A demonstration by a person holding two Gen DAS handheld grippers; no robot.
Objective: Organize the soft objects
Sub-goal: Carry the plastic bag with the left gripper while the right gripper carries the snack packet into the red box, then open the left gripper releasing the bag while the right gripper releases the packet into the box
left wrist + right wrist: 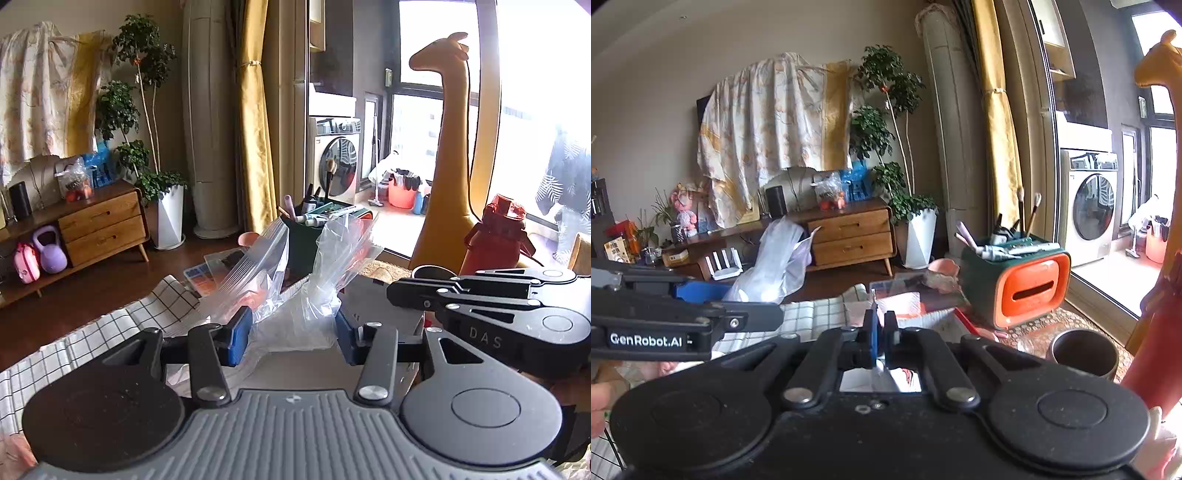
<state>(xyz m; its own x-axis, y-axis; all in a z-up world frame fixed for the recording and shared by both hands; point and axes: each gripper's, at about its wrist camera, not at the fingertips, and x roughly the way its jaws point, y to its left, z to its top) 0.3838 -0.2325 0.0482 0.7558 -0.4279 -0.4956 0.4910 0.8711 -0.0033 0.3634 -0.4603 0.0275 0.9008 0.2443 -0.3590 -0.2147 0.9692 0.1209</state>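
Left gripper (291, 328) half-open around upright clear plastic bag (317, 280), mouth up, right gripper (881, 332) closed on its edge

A crumpled clear plastic bag (295, 295) hides its reddish contents; the right gripper (881, 332) masks what its closed jaws pinch; the giraffe figure (1160, 70) is cropped at frame's edge.

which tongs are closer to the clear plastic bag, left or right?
Left. The left tongs have the clear plastic bag bunched between their blue pads. The right tongs are shut, off to the bag's right, beside the left ones.
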